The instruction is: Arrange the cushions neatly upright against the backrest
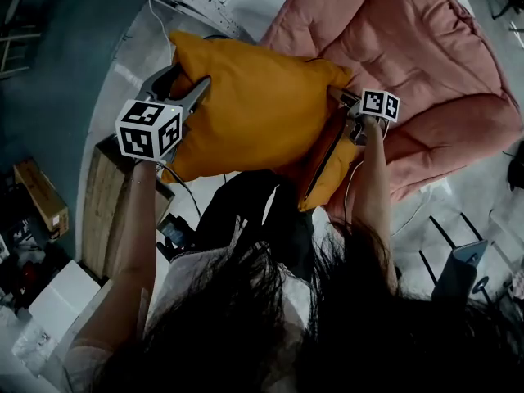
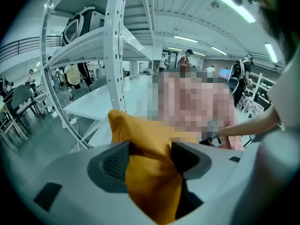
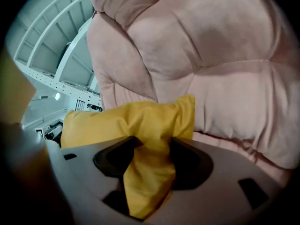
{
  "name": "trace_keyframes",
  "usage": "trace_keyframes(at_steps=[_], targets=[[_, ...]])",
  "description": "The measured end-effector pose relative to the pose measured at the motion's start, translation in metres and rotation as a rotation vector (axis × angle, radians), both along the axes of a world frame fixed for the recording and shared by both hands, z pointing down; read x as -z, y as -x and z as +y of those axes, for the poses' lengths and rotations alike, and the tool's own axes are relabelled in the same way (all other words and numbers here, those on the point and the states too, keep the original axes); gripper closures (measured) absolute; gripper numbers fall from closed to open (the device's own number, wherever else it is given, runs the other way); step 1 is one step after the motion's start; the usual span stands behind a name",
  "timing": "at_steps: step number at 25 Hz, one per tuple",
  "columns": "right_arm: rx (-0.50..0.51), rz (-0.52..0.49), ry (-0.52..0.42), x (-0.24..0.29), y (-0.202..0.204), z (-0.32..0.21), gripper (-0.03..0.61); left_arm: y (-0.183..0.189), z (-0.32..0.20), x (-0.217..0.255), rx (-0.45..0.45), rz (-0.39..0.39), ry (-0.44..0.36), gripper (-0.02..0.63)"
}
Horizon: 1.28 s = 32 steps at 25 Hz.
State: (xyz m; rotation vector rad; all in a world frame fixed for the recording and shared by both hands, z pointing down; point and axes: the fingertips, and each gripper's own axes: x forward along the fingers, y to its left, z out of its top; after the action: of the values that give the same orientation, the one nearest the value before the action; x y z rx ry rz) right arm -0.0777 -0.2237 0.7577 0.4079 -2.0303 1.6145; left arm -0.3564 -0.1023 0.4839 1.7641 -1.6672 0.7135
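Left gripper (image 1: 192, 93): jaws clamped on the left corner of the orange cushion (image 1: 262, 109), with the cloth bunched between the pads in the left gripper view. A white perforated shelf frame (image 2: 115, 55) stands behind that corner. A cardboard box (image 1: 38, 196) sits on the floor at far left, well apart from the cushion.

The cushion is off the floor, stretched sideways between the two grippers, lying broad and roughly flat, not upright. Its left part is beyond the left rim of the pink padded chair (image 1: 417, 51) and its right end is over that rim. It is not against the backrest.

Right gripper (image 1: 342, 98): jaws closed on the cushion's right corner, with a fold of cloth pinched between the pads. The chair's quilted padding is close behind that corner; I cannot tell if they touch.
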Motion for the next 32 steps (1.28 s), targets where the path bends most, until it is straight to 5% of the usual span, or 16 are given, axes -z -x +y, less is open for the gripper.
trace_keyframes(at_steps=[5, 9, 16, 26, 32], targets=[[0.006, 0.071, -0.092, 0.012, -0.007, 0.008, 0.46, -0.007, 0.001, 0.003, -0.013, -0.036, 0.002, 0.332], [0.021, 0.201, -0.217, 0.026, -0.019, 0.025, 0.535, -0.013, 0.009, 0.01, -0.044, -0.001, 0.035, 0.403], [-0.127, 0.134, -0.195, 0.073, -0.044, 0.043, 0.549, -0.013, 0.032, 0.023, -0.009, -0.078, 0.006, 0.461], [-0.236, 0.041, -0.292, 0.181, -0.068, 0.081, 0.549, 0.009, 0.081, 0.058, 0.178, 0.008, -0.074, 0.551], [-0.364, -0.004, -0.364, 0.243, -0.087, 0.09, 0.551, 0.011, 0.072, 0.095, 0.167, 0.019, -0.16, 0.557]])
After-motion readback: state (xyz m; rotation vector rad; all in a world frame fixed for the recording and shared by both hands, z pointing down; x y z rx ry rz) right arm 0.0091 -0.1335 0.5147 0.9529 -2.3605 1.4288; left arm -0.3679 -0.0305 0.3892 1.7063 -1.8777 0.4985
